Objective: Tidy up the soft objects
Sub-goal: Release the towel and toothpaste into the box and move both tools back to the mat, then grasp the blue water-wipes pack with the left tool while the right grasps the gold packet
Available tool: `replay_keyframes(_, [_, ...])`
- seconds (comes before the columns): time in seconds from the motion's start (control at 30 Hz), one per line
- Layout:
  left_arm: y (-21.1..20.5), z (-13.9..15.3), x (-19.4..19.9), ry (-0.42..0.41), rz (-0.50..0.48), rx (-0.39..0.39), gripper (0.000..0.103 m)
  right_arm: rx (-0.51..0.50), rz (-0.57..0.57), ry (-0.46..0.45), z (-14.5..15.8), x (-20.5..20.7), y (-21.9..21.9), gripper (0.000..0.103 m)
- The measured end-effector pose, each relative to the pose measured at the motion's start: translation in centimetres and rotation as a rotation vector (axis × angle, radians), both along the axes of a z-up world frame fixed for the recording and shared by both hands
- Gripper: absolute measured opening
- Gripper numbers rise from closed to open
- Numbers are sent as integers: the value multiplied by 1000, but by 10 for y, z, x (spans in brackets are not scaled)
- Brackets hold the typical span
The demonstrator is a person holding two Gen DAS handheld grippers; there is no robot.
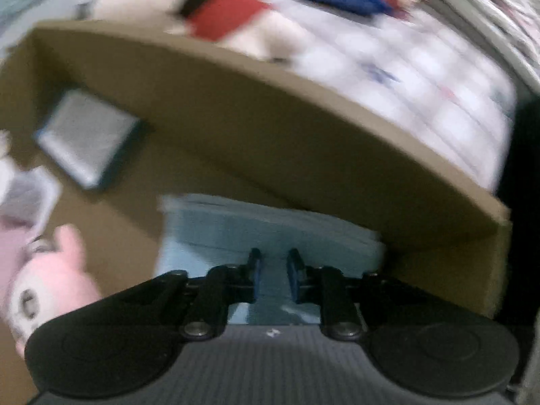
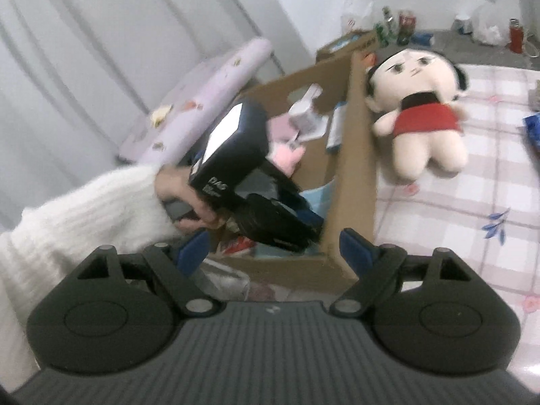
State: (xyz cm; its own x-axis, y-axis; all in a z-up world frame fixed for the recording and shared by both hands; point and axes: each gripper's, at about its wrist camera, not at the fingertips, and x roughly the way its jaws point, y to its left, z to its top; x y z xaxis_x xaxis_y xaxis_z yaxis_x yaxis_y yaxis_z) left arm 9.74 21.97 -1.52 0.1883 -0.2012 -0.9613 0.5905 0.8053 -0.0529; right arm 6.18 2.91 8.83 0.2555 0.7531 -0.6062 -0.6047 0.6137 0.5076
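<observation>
sleeve [image 2: 77,209]: white, fuzzy knit | claw [image 2: 275,249]: black, blue pads

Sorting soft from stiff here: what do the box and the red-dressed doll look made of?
Box: plain brown cardboard, matte, with raw cut edges, so stiff. Doll: seemingly plush fabric, cream body rounded and stuffed, red cloth dress, so soft.

The left hand-held gripper [image 1: 274,275] points down into the cardboard box [image 1: 270,128], its blue pads nearly together over a pale blue folded cloth [image 1: 270,229]. A pink plush [image 1: 54,270] lies left; beyond the far wall, a red-dressed doll [image 1: 229,13] rests on the bed [image 1: 422,84].
</observation>
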Motion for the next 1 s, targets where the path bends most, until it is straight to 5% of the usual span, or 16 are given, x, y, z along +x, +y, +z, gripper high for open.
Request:
replay_keyframes(0.17, [20, 10, -12, -54, 100, 11, 28, 53, -145, -36, -10, 14, -54, 84])
replay_keyframes(0.33, [22, 76, -41, -236, 220, 80, 38, 11, -362, -189, -32, 41, -120, 84])
replay_keyframes(0.47, [-17, 133, -45, -432, 255, 85, 73, -100, -511, -297, -60, 80, -152, 84])
replay_keyframes(0.6, [-80, 157, -5, -543, 241, 36, 75, -145, -623, -199, -94, 124, -169, 84])
replay_keyframes(0.77, [-157, 138, 80, -532, 141, -17, 86, -59, -635, -96, -125, 147, -183, 84])
replay_keyframes(0.93, [-223, 77, 169, -323, 64, -62, 87, 13, -636, -1, -144, 161, -187, 84])
replay_keyframes(1.0, [-242, 52, 179, -346, -1, -33, 92, 22, -635, 8, -150, 158, -187, 84])
